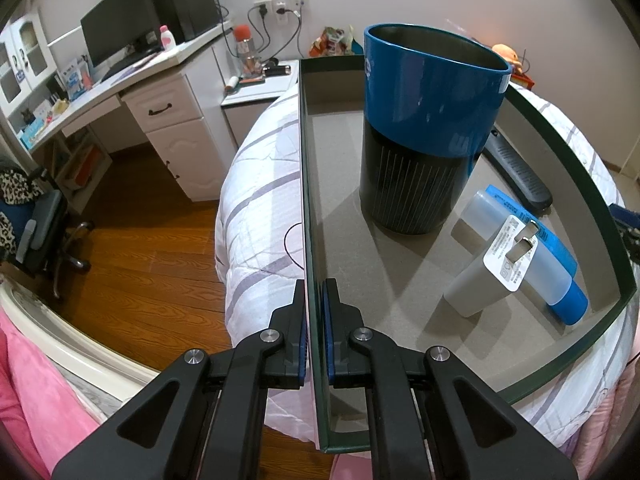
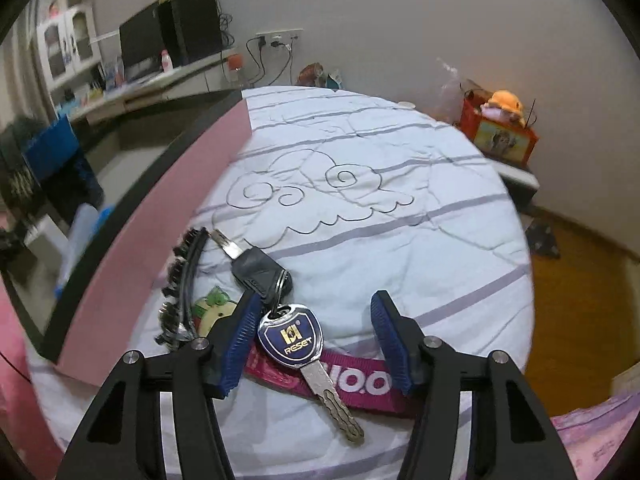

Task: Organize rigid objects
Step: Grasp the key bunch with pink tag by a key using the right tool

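The left hand-held gripper (image 1: 315,292) pinches the near wall of a box (image 1: 316,168) holding a blue cup (image 1: 424,128) ahead. The right hand-held gripper (image 2: 316,320), jaws spread, straddles a key bunch (image 2: 290,332) on the bed (image 2: 360,200); a desk (image 1: 132,80) stands far left.

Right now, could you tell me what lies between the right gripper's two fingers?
In the right wrist view, the blue-headed key and the magenta strap under it lie between the open right gripper fingers, on the bedspread.

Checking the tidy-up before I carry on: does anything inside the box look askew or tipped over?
Yes. The white charger lies tilted, propped on the blue-capped case, prongs up. The blue cup stands upright; the black remote lies flat behind it.
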Action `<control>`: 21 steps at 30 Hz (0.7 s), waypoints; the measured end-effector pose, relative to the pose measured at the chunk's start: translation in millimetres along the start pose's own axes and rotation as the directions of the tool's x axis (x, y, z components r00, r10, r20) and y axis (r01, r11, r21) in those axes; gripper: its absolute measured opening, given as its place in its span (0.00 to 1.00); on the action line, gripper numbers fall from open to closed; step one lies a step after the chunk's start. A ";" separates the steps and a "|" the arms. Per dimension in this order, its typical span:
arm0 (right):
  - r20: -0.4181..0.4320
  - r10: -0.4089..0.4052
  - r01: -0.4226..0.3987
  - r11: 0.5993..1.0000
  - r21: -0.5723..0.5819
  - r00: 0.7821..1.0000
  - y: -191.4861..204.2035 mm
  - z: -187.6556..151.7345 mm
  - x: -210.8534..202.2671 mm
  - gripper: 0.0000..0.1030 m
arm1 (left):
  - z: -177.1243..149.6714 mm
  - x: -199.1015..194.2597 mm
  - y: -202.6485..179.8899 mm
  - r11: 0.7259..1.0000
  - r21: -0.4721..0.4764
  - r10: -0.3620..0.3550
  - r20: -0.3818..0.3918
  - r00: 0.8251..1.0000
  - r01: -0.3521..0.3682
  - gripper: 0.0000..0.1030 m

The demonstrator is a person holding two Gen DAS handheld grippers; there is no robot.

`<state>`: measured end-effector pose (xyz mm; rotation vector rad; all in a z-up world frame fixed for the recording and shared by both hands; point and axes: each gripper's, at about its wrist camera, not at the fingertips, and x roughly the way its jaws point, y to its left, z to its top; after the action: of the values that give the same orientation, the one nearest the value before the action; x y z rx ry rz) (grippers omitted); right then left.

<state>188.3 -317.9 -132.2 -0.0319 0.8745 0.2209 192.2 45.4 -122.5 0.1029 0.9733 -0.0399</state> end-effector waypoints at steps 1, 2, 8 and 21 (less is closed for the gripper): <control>-0.004 0.002 -0.002 1.000 -0.014 1.000 2.9 -0.6 1.0 0.56 | -0.1 0.2 -0.1 1.000 0.001 0.002 -0.001 1.000 -0.002 0.04; -0.005 -0.002 0.002 1.000 -0.027 1.000 6.3 -0.8 2.4 0.56 | 0.6 0.4 -0.1 1.000 0.002 0.002 0.000 1.000 -0.002 0.04; -0.009 0.035 -0.035 0.998 -0.050 0.999 15.4 5.2 9.1 0.37 | 1.1 0.2 -0.9 1.000 0.004 0.006 -0.001 1.000 -0.006 0.05; 0.033 0.089 -0.088 0.996 -0.031 0.996 14.7 7.8 -2.0 0.03 | 4.0 0.8 -2.8 1.000 0.002 -0.001 -0.001 1.000 0.001 0.05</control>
<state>189.9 -303.0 -124.7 -0.0168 0.8396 0.3161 195.7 42.2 -121.2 0.1040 0.9741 -0.0418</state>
